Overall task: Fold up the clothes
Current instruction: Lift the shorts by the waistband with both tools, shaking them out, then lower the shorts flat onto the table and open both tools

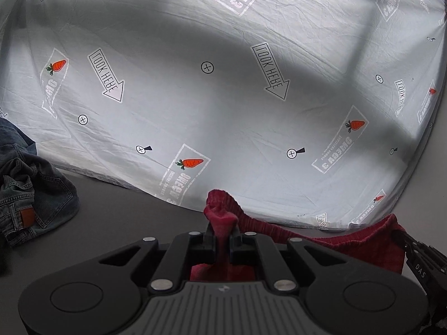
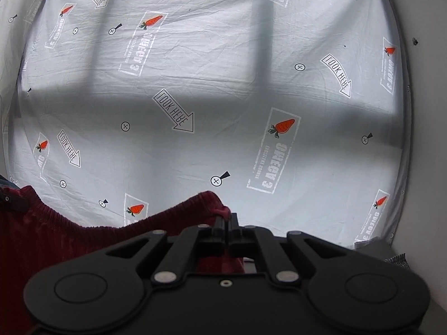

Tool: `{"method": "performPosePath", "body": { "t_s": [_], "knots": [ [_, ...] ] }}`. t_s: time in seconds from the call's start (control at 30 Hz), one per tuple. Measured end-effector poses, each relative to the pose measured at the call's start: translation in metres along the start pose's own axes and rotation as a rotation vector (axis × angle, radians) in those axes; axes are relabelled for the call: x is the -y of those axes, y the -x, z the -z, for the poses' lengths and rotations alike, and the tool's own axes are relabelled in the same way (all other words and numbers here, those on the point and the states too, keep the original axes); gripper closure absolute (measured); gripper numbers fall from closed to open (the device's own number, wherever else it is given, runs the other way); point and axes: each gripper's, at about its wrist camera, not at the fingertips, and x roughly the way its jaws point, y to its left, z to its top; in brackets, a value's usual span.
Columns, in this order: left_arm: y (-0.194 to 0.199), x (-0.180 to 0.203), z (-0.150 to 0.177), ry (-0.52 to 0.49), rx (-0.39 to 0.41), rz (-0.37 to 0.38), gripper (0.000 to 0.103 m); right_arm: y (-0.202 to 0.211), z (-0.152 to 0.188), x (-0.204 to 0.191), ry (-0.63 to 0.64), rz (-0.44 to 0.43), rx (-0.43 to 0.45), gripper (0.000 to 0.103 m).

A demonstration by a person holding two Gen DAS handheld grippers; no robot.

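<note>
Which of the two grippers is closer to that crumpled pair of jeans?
Left. The jeans lie just to the left of the left gripper. The right gripper holds the red garment further to the right, away from them.

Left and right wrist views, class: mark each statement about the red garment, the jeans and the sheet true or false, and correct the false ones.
1. Both tools grip the red garment. True: left tool and right tool each pinch its edge.
2. The jeans lie on the printed sheet. False: they lie beside it, on the dark surface.
3. The sheet shows carrots. True.
4. The red garment is neatly folded. False: it hangs stretched between the tools.
</note>
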Motion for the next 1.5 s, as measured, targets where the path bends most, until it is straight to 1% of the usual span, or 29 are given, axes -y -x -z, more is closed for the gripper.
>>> {"method": "performPosePath", "body": {
  "t_s": [0.07,0.13,0.27,0.3,0.33,0.37,0.4,0.43,0.47,0.5,0.53,0.57,0.6,0.63,0.7,0.8,0.9,0.97,1.0,1.03,1.1,1.17,1.2,1.27,1.33,1.4,1.5],
  "knots": [
    [-0.031,-0.005,-0.003,-0.013,-0.013,-0.026,0.092,-0.034,0.004,-0.012,-0.006,-0.01,-0.023,0.101],
    [-0.061,-0.011,-0.004,-0.003,-0.033,-0.034,0.091,-0.069,0.009,-0.02,-0.006,-0.01,-0.055,0.101],
    [-0.138,-0.029,0.001,0.026,-0.115,-0.057,0.091,-0.147,0.029,-0.027,0.045,0.003,-0.133,0.101],
    [-0.16,-0.032,0.004,0.023,-0.153,-0.067,0.091,-0.165,0.035,-0.026,0.047,0.0,-0.16,0.101],
    [-0.182,-0.035,0.007,0.017,-0.188,-0.079,0.081,-0.183,0.042,-0.023,0.045,-0.002,-0.191,0.1],
    [-0.199,-0.038,0.01,-0.002,-0.215,-0.099,0.074,-0.201,0.049,-0.022,0.053,-0.001,-0.231,0.098],
    [-0.213,-0.041,0.014,-0.025,-0.237,-0.129,0.061,-0.221,0.058,-0.022,0.079,0.009,-0.285,0.091],
    [-0.227,-0.045,0.018,-0.049,-0.26,-0.159,0.054,-0.238,0.067,-0.025,0.113,0.031,-0.335,0.088],
    [-0.238,-0.049,0.022,-0.065,-0.28,-0.183,0.053,-0.251,0.076,-0.027,0.139,0.049,-0.365,0.078],
    [-0.241,-0.055,0.025,-0.062,-0.293,-0.189,0.05,-0.258,0.083,-0.029,0.152,0.049,-0.379,0.068],
    [-0.243,-0.061,0.027,-0.055,-0.303,-0.194,0.045,-0.259,0.088,-0.029,0.156,0.037,-0.385,0.063],
    [-0.241,-0.067,0.03,-0.038,-0.307,-0.197,0.041,-0.258,0.092,-0.029,0.153,0.026,-0.389,0.057],
    [-0.237,-0.076,0.035,-0.012,-0.318,-0.203,0.033,-0.255,0.097,-0.027,0.147,0.017,-0.399,0.056],
    [-0.231,-0.086,0.042,0.016,-0.339,-0.216,0.031,-0.25,0.102,-0.026,0.139,0.01,-0.418,0.056],
    [-0.218,-0.101,0.056,0.055,-0.377,-0.25,0.031,-0.238,0.112,-0.023,0.12,0.006,-0.464,0.053],
    [-0.187,-0.124,0.082,0.116,-0.443,-0.328,0.031,-0.208,0.132,-0.015,0.068,0.033,-0.559,0.052],
    [-0.143,-0.139,0.109,0.148,-0.491,-0.413,0.031,-0.168,0.152,-0.006,0.06,0.063,-0.637,0.052],
    [-0.117,-0.141,0.123,0.189,-0.509,-0.438,0.031,-0.139,0.161,-0.002,0.068,0.067,-0.669,0.052],
    [-0.108,-0.134,0.129,0.224,-0.513,-0.431,0.031,-0.123,0.164,0.0,0.064,0.049,-0.681,0.052],
    [-0.097,-0.128,0.135,0.267,-0.517,-0.404,0.031,-0.106,0.166,0.0,0.061,0.019,-0.691,0.052],
    [-0.079,-0.116,0.145,0.305,-0.526,-0.343,0.031,-0.076,0.17,-0.006,0.083,-0.051,-0.698,0.052],
    [-0.068,-0.097,0.152,0.261,-0.53,-0.31,0.031,-0.051,0.175,-0.016,0.145,-0.089,-0.683,0.052],
    [-0.062,-0.086,0.156,0.236,-0.533,-0.293,0.031,-0.041,0.178,-0.021,0.176,-0.086,-0.676,0.052],
    [-0.058,-0.062,0.164,0.18,-0.542,-0.242,0.031,-0.03,0.181,-0.022,0.184,-0.056,-0.678,0.052],
    [-0.056,-0.043,0.17,0.142,-0.549,-0.179,0.028,-0.024,0.18,-0.01,0.158,-0.002,-0.67,0.051],
    [-0.056,-0.024,0.175,0.083,-0.556,-0.131,0.028,-0.02,0.179,0.003,0.132,0.057,-0.656,0.043],
    [-0.055,0.001,0.179,0.013,-0.552,-0.08,0.027,-0.022,0.186,0.038,0.072,0.167,-0.663,0.041]
  ]
}}
